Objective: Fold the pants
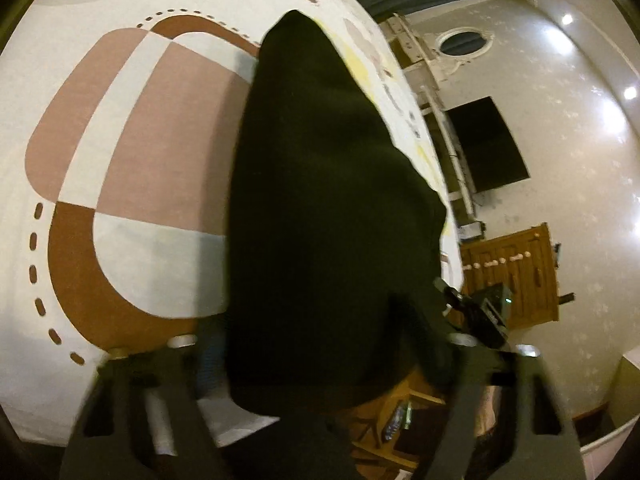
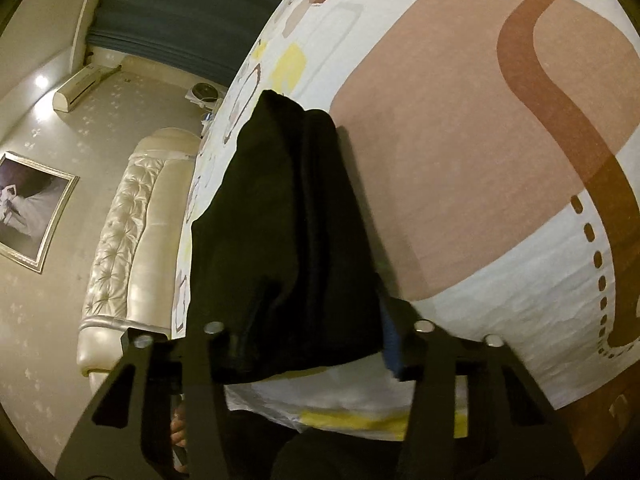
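- Room: a bedroom with pale patterned walls, a dark blue curtain (image 2: 168,36) and spot lights overhead.
- Surface: a bed covered by a white bedsheet (image 1: 132,248) printed with pink and brown rounded shapes, dotted lines and yellow patches.
- Background, left wrist view: a wooden cabinet (image 1: 516,276), a dark wall-mounted screen (image 1: 488,144) and a white frame with an oval opening.
- Background, right wrist view: a cream tufted headboard (image 2: 124,240), a framed picture (image 2: 28,212) and a white air conditioner (image 2: 80,84) on the wall.
- Task item: the black pants (image 2: 280,240) lie on the bedsheet as a long dark strip running away from both cameras. In the right wrist view, lengthwise folds show along the strip.
- Near end of the pants: it sits at the near edge of the bed, between the fingers of each gripper.
- Left gripper (image 1: 320,360): both fingers flank the near end of the pants (image 1: 320,200). The view is blurred and the dark cloth hides the pads, so I cannot tell whether the jaws are clamped on the fabric or released.
- Right gripper (image 2: 320,344): the left finger overlaps the edge of the cloth. The right finger stands just beside the cloth, with a blue pad surface visible. Pad contact cannot be confirmed, so the jaw condition cannot be told.
- A small part of a hand (image 2: 178,436) shows below the right gripper.
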